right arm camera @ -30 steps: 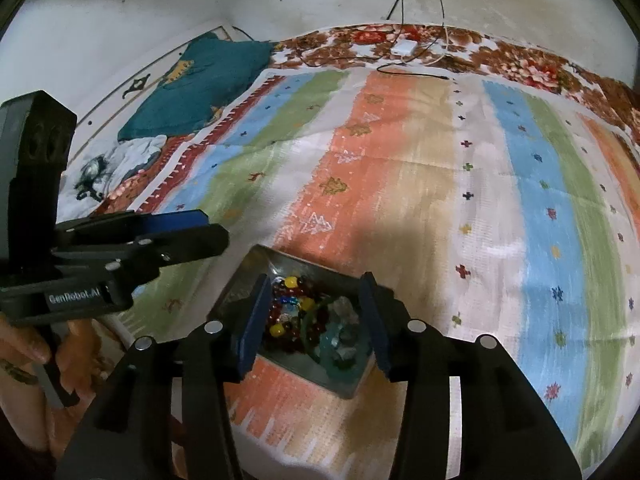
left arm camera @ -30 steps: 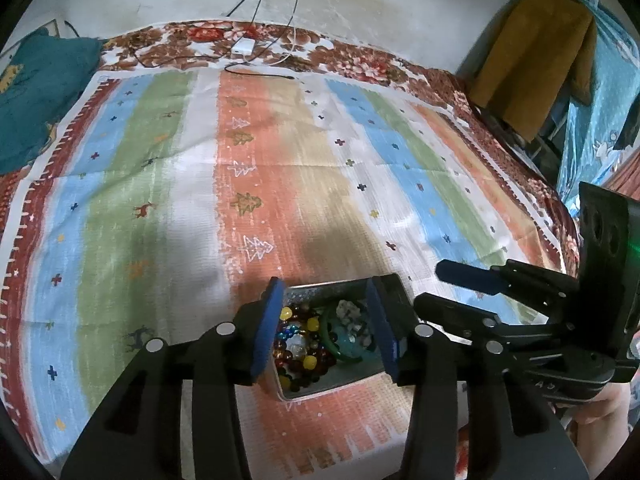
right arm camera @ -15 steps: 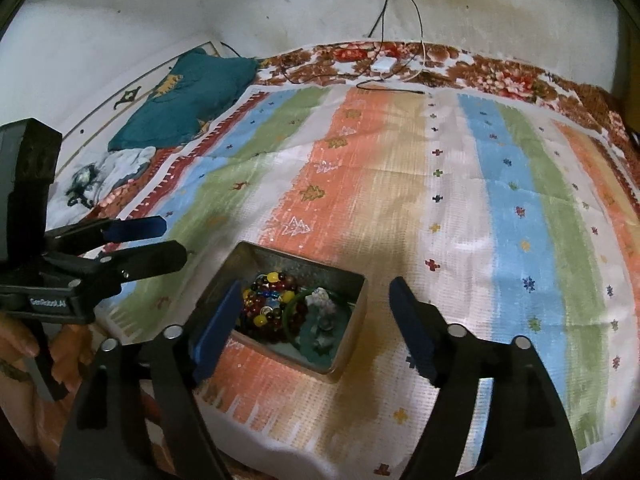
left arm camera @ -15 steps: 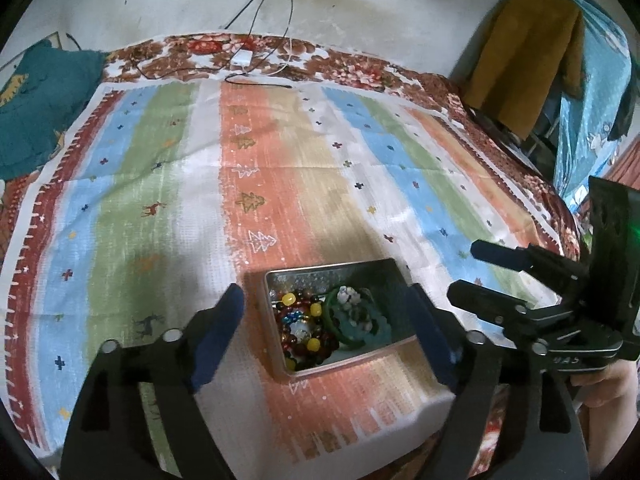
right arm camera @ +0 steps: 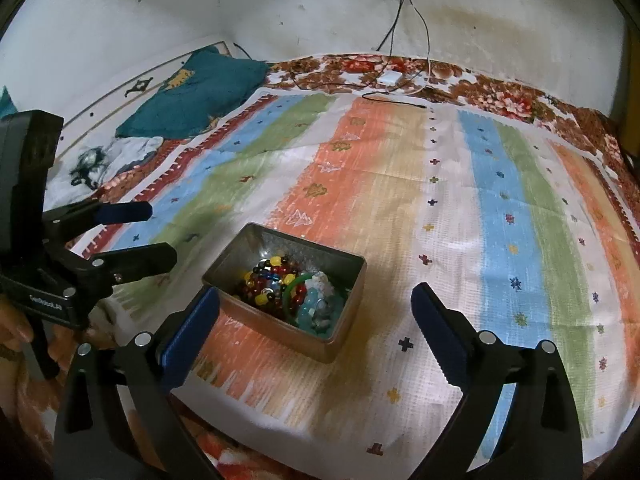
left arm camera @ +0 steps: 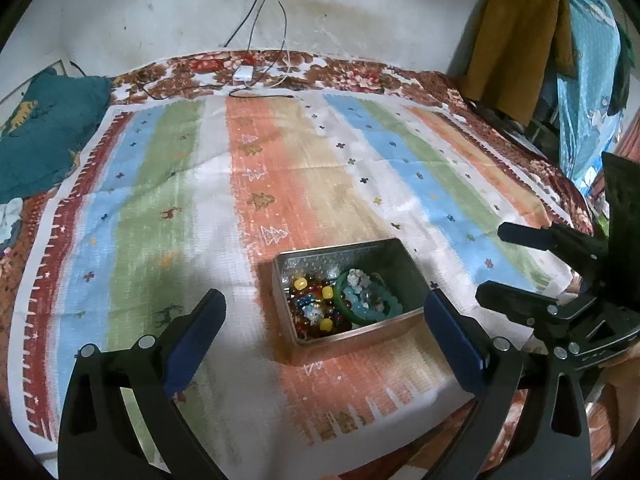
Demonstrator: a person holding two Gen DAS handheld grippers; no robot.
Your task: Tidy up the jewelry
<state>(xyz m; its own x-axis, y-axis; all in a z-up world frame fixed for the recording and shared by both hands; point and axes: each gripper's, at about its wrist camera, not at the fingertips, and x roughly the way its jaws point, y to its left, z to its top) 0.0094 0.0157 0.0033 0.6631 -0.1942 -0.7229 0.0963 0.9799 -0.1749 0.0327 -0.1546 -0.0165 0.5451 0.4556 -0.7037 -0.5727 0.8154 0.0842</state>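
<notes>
- Tin (left arm camera: 352, 332) on striped cloth (left arm camera: 280, 184), near its front edge, holds beaded bracelets (left arm camera: 316, 306) and green bangle (left arm camera: 366, 300).
- Left gripper (left arm camera: 324, 316) and right gripper (right arm camera: 316, 312) gape wide, empty, flanking tin.
- Bare cloth stretches beyond.

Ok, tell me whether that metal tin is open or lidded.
Open. The metal tin has no lid on it; both views look straight down onto the beaded bracelets and green bangle inside.
</notes>
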